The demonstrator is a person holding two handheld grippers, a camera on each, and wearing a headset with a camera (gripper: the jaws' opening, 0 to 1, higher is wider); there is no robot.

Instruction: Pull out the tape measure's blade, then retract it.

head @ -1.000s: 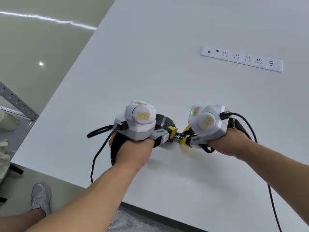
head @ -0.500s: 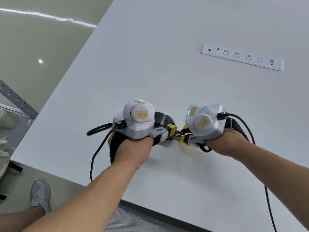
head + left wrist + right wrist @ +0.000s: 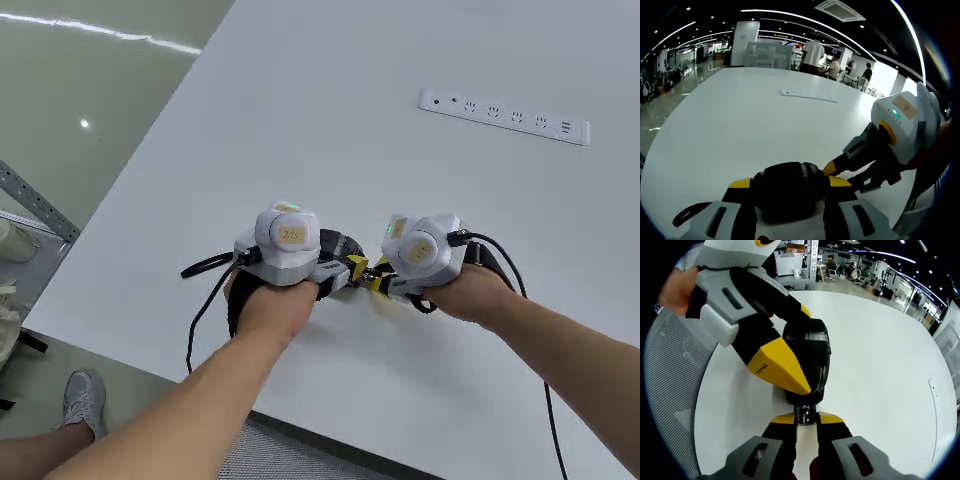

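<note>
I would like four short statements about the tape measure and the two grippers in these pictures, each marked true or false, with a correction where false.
1. The left gripper clamps the tape measure by its black case. True.
2. The right gripper hangs open, away from the blade. False: its jaws pinch the blade's tip.
3. A white power strip lies on the table beyond both grippers. True.
4. The blade is drawn far out across the table. False: just a short piece shows between the case and the right gripper.

Left tool (image 3: 790, 189) clamped; right tool (image 3: 806, 419) pinched; tips facing.
</note>
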